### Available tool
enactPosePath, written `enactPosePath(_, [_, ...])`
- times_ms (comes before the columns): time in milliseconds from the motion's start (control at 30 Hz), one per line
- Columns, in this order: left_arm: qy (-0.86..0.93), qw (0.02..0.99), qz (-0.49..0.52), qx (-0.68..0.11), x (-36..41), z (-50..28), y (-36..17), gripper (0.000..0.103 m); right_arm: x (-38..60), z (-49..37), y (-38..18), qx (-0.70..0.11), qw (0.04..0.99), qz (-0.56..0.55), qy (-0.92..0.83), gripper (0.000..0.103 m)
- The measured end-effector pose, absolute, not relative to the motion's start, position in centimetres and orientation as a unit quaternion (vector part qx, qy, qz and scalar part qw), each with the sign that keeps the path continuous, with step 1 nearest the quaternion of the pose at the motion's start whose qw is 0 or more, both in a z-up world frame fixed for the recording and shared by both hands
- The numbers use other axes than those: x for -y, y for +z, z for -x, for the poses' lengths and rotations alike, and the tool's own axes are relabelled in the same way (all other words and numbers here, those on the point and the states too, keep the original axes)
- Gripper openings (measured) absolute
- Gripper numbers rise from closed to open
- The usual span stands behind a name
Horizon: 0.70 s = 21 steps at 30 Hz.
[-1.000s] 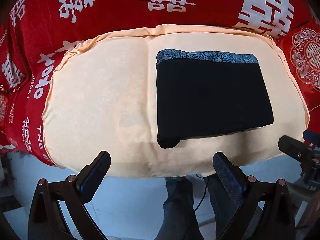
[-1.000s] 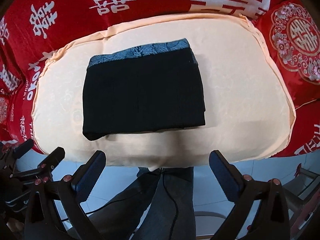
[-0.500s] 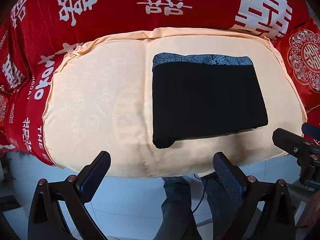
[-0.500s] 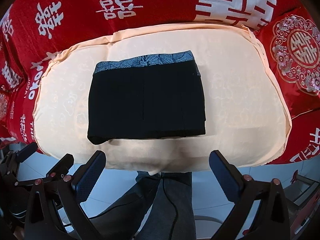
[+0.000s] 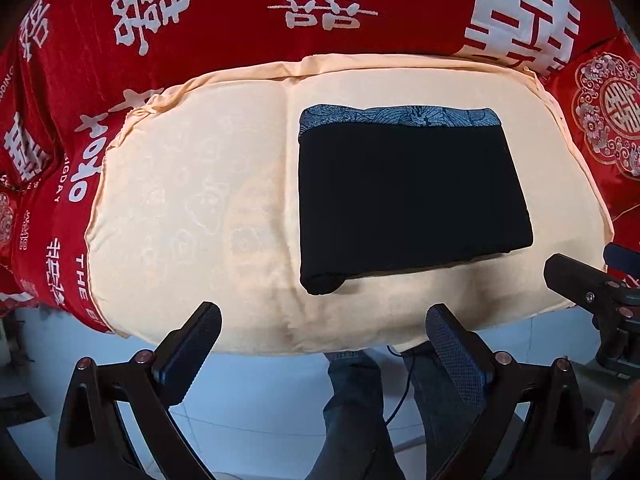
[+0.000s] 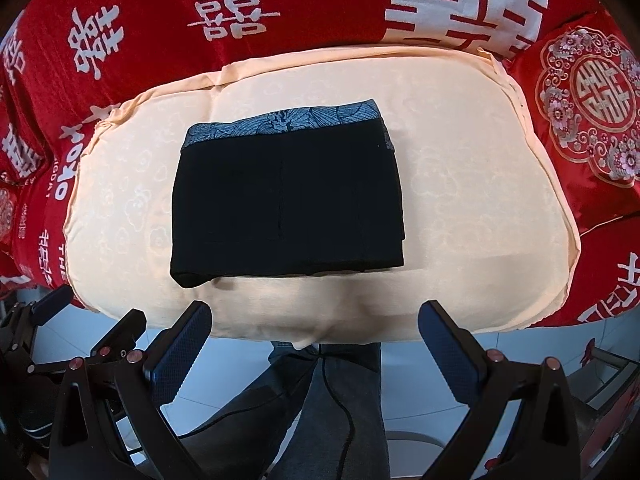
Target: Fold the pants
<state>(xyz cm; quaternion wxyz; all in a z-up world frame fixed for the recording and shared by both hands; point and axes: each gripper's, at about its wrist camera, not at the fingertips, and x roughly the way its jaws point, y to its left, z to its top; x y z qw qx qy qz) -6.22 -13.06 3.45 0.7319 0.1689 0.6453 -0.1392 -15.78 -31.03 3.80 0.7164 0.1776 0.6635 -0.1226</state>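
Black pants [image 5: 408, 200] [image 6: 288, 204] lie folded into a flat rectangle on a cream cloth [image 5: 192, 208] [image 6: 472, 216]. A blue patterned band runs along the far edge of the pants. My left gripper [image 5: 322, 338] is open and empty, held off the near edge of the cloth, left of the pants. My right gripper [image 6: 314, 334] is open and empty too, below the near edge of the pants. Neither gripper touches the fabric. The right gripper's finger [image 5: 580, 284] shows at the right edge of the left wrist view.
The cream cloth covers a surface draped in red fabric [image 5: 320, 12] [image 6: 224, 20] with white characters. A red embroidered cushion [image 6: 584, 100] lies at the right. A person's legs in jeans [image 6: 320, 400] and pale floor tiles [image 5: 260, 400] show below the edge.
Both grippers have drawn slightly back and shifted, so the folded pants sit a little lower and more centred in the right view. The pants have not moved on the cloth.
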Motion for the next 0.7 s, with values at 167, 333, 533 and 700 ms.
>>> enactPosePath(167, [-0.139,0.733,-0.171,-0.643,13.28,6.38,3.54,0.103,31.11,15.97,3.86,-0.662,0.718,-0.175,-0.124,0.103])
enactPosePath(333, [-0.141,0.735,-0.175,-0.640,13.49,6.45,3.71,0.103,31.17,16.10,3.95,-0.661,0.719,-0.175,-0.125,0.103])
enactPosePath(533, [-0.146,0.731,-0.175,-0.643,13.65,6.57,3.76,0.103,31.22,16.34,3.94,-0.660,0.719,-0.177,-0.127,0.103])
enactPosePath(700, [-0.147,0.734,-0.180,-0.639,13.80,6.67,3.91,0.103,31.15,16.39,3.93,-0.660,0.719,-0.176,-0.125,0.103])
